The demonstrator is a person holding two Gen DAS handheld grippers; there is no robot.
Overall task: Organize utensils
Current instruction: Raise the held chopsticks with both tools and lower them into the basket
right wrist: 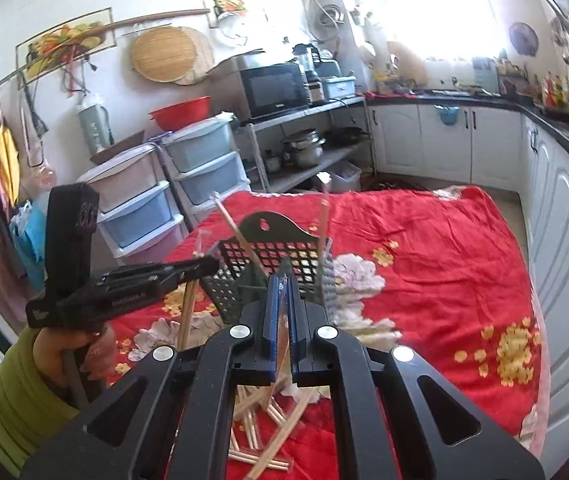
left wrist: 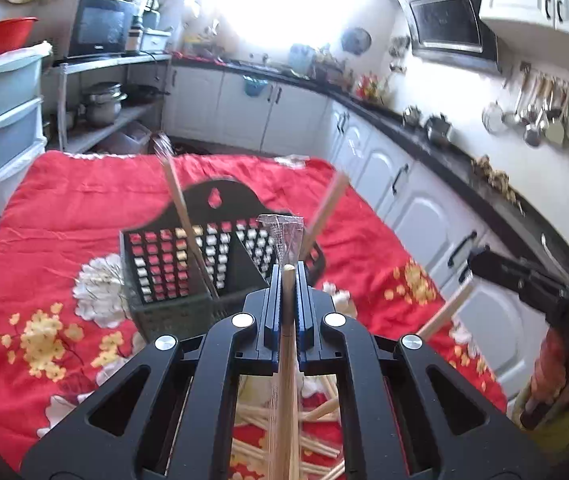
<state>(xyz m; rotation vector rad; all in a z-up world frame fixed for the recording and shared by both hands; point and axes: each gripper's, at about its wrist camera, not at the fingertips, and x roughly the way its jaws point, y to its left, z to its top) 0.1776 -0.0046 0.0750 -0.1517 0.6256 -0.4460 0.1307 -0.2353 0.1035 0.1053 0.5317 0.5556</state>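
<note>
A black lattice utensil basket (left wrist: 172,264) stands on the red flowered cloth; it also shows in the right wrist view (right wrist: 280,256). Two wrapped chopsticks (left wrist: 182,208) lean in it. My left gripper (left wrist: 288,276) is shut on a wooden chopstick (left wrist: 286,360) in clear wrap, held just before the basket's right compartment. My right gripper (right wrist: 283,280) is shut on a wrapped chopstick (right wrist: 284,344), close in front of the basket. The left gripper (right wrist: 204,266) shows at left in the right wrist view. A pile of loose chopsticks (right wrist: 268,432) lies below the grippers.
The red cloth (right wrist: 444,264) covers a table in a kitchen. White cabinets with a black counter (left wrist: 424,184) run along the right. Plastic drawers (right wrist: 140,208) and a shelf with pots and a microwave (right wrist: 276,88) stand to the left.
</note>
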